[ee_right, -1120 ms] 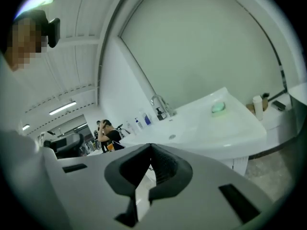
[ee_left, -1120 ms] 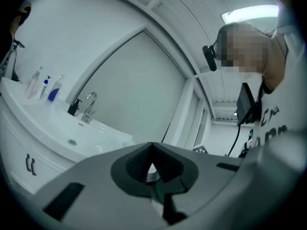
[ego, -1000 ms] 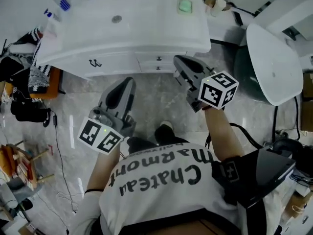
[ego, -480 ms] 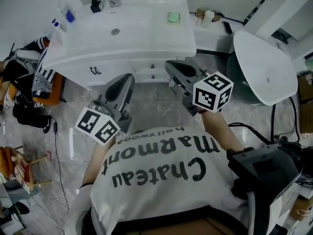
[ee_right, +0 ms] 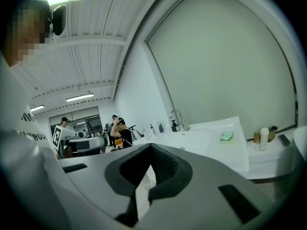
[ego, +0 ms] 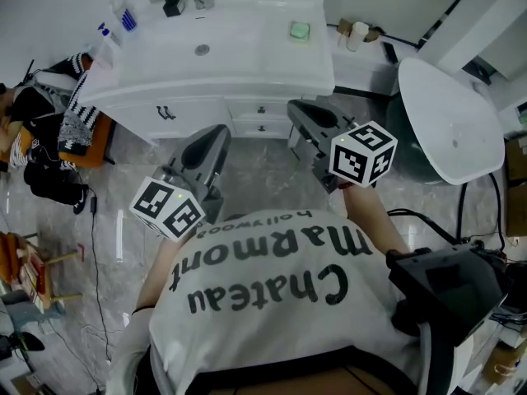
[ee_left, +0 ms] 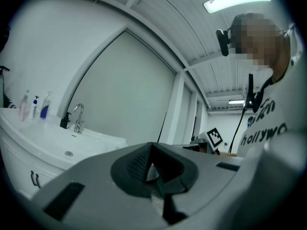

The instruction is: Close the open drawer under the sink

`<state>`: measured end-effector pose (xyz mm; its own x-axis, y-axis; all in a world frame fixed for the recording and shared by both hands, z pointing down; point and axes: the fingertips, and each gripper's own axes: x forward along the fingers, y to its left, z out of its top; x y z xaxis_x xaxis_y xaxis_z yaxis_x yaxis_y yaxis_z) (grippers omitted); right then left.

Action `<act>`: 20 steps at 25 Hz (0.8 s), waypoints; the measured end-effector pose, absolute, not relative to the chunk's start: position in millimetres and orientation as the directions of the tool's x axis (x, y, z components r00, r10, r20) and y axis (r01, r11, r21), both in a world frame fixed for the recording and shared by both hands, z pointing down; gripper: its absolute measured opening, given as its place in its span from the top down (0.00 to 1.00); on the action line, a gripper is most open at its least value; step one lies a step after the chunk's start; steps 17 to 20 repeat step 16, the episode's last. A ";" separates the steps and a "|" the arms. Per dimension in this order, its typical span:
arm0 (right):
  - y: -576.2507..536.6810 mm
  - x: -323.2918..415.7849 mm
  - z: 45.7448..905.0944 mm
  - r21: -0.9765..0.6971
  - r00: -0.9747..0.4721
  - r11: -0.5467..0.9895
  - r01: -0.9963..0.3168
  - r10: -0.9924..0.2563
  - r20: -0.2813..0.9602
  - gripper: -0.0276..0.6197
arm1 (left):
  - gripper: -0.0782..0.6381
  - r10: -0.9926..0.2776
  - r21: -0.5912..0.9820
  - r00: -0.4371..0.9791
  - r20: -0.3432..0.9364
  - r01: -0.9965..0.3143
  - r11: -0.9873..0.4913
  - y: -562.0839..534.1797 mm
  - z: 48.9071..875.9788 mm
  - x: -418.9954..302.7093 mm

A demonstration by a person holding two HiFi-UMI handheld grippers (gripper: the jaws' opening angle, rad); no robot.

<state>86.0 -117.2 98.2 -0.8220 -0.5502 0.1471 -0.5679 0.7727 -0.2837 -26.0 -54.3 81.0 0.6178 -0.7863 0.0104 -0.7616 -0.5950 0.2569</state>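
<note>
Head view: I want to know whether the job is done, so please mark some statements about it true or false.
1. The drawers under the sink look flush with the cabinet. True.
2. The right gripper holds a bottle. False: its jaws are together, with nothing between them.
3. A green soap lies on the sink top. True.
4. The left gripper touches the sink. False: it is held clear of it, shut and empty.
</note>
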 end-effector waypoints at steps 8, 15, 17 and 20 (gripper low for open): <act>-121.7 90.9 98.2 -0.274 -0.816 0.770 -0.577 -0.557 0.155 0.94 | 0.88 -0.802 0.251 0.598 0.009 -0.778 -0.577 -56.8 78.7 -32.6; -123.2 86.3 103.3 -0.258 -0.815 0.774 -0.579 -0.552 0.174 0.94 | 0.88 -0.803 0.244 0.596 0.013 -0.781 -0.576 -60.1 82.0 -35.1; -123.5 86.6 103.7 -0.255 -0.815 0.774 -0.580 -0.553 0.175 0.94 | 0.88 -0.802 0.242 0.597 0.014 -0.780 -0.577 -60.4 82.4 -34.3; -123.5 86.6 103.7 -0.255 -0.815 0.774 -0.580 -0.553 0.175 0.94 | 0.88 -0.802 0.242 0.597 0.014 -0.780 -0.577 -60.4 82.4 -34.3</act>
